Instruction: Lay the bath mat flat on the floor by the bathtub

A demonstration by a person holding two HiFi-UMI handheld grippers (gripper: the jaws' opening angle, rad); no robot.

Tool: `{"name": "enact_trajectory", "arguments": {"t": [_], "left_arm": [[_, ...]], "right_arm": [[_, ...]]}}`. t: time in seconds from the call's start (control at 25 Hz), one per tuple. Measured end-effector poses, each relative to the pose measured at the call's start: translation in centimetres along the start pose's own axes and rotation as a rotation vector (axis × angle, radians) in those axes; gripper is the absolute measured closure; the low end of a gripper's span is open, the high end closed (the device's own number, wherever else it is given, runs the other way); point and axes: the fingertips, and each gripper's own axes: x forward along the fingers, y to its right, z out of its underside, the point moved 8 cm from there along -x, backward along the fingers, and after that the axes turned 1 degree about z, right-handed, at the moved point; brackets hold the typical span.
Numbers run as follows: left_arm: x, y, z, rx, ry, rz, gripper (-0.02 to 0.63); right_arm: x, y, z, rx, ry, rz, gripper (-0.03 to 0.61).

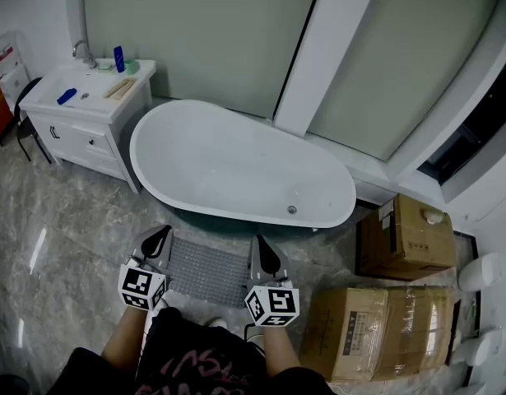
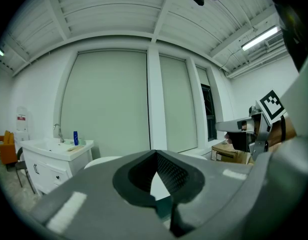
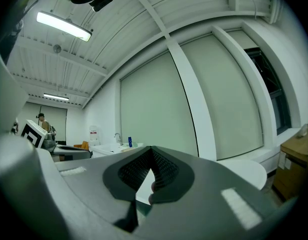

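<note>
1. The floor (image 1: 63, 237) is glossy grey marble-look tile.
2. A grey bath mat (image 1: 207, 270) lies on it right in front of the white bathtub (image 1: 236, 167). It looks flat, I think, but its near edge is hidden.
3. A white sink cabinet (image 1: 84, 130) stands just left of the tub.
4. Two cardboard boxes (image 1: 405, 237) sit on the floor off to the right.

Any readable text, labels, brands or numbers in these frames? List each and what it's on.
Nothing here reads clearly.
Shirt: pink lettering, cut off and blurred, unreadable.
Label on the lower cardboard box: too small to read.
Red-and-white wall sign: too small to read.
Blue bottle: no legible print.
</note>
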Motion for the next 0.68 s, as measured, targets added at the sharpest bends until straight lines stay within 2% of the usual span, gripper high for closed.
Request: {"name": "enact_trajectory", "arguments": {"t": [0.44,0.68], "left_arm": [[0.2,0.7,0.0,0.004,-0.022,0.023,0.612],[0.5,1.0,-0.8,0.017,0.004,0.021,0.612]], "right_arm": [[-0.3,0.6,0.1,0.011,-0.004,0.001,0.557],[-0.3,0.8,0.2,0.006,-0.007,-0.001,0.557]]}}
